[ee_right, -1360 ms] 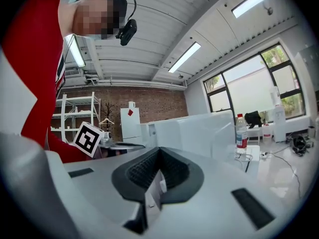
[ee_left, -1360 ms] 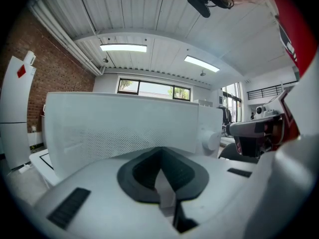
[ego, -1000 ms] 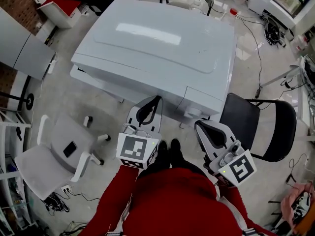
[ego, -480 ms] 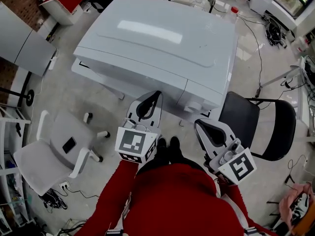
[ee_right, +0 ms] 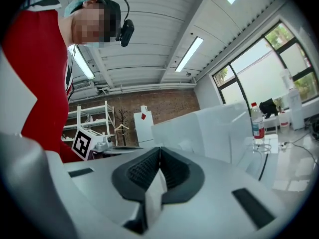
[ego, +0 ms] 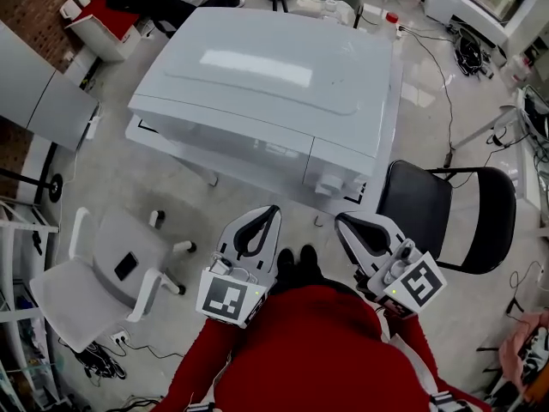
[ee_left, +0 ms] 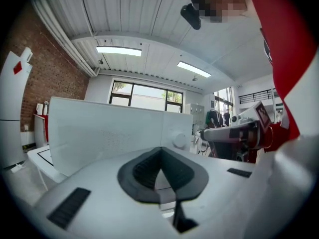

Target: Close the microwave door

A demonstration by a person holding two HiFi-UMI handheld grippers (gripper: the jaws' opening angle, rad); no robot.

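the microwave (ego: 274, 75) sits on a white table (ego: 184, 154) ahead of the person, well apart from both grippers. its door (ego: 219, 137) faces the person and looks shut, lying flush with the control panel (ego: 341, 168) to its right, where a round knob (ego: 326, 184) sticks out.

the left gripper (ego: 268, 215) is held low by the person's waist, pointing toward the front of the microwave. in the left gripper view its jaws are clenched, the dark ribbed pads (ee_left: 149, 166) meeting at the tip with nothing between them (only the white face of the microwave and its knob show beyond). the right gripper (ego: 347, 223) is held alongside at about the same height, also pointing forward; its own view shows the jaws pressed together and empty too, with the microwave off ahead and a clear bottle (ee_right: 257, 123) with a red cap standing past it.

the person's red sleeves (ego: 202, 363) fill the bottom of the head view, and black shoes (ego: 296, 264) show between the two grippers. a black chair (ego: 450, 217) stands to the right of the person, near the table's corner. a white office chair (ego: 86, 290) stands to the left, with a small dark flat thing (ego: 126, 266) on its seat.
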